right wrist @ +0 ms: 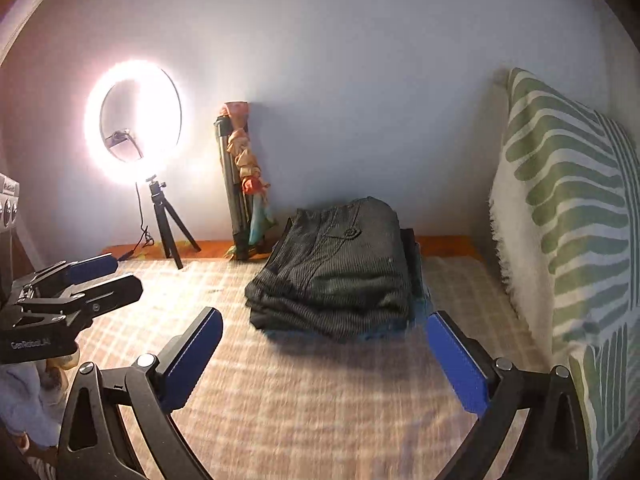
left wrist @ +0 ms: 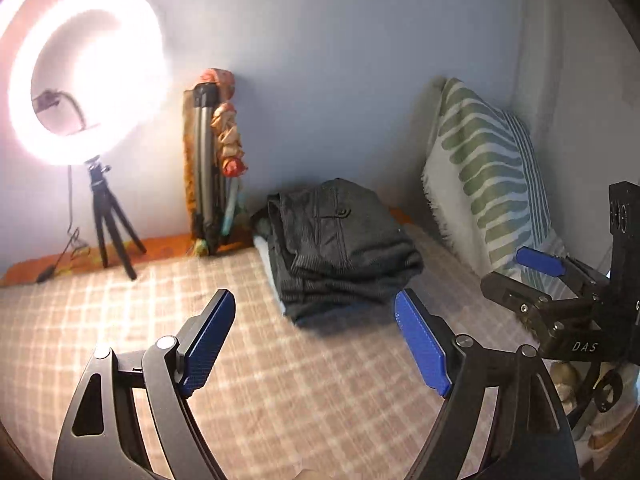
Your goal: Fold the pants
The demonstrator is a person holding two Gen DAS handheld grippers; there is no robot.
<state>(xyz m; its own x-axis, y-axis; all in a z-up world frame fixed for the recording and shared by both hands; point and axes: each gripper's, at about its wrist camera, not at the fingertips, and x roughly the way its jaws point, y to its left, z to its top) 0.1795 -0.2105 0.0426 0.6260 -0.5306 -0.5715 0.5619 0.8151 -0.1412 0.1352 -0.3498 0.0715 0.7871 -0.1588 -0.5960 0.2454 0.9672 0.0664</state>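
Dark grey pants [left wrist: 340, 248] lie folded in a compact stack on top of other folded clothes near the back of the bed; they also show in the right wrist view [right wrist: 336, 268]. My left gripper [left wrist: 316, 336] is open and empty, held above the bedsheet in front of the stack. My right gripper [right wrist: 324, 350] is open and empty, also in front of the stack. The right gripper also shows at the right of the left wrist view [left wrist: 520, 276], and the left gripper at the left of the right wrist view [right wrist: 116, 276].
A checked bedsheet [right wrist: 320, 408] covers the bed. A lit ring light on a small tripod [right wrist: 134, 120] stands at the back left. A folded tripod with cloth [right wrist: 240, 184] leans on the wall. A green-striped pillow [right wrist: 568, 208] stands at the right.
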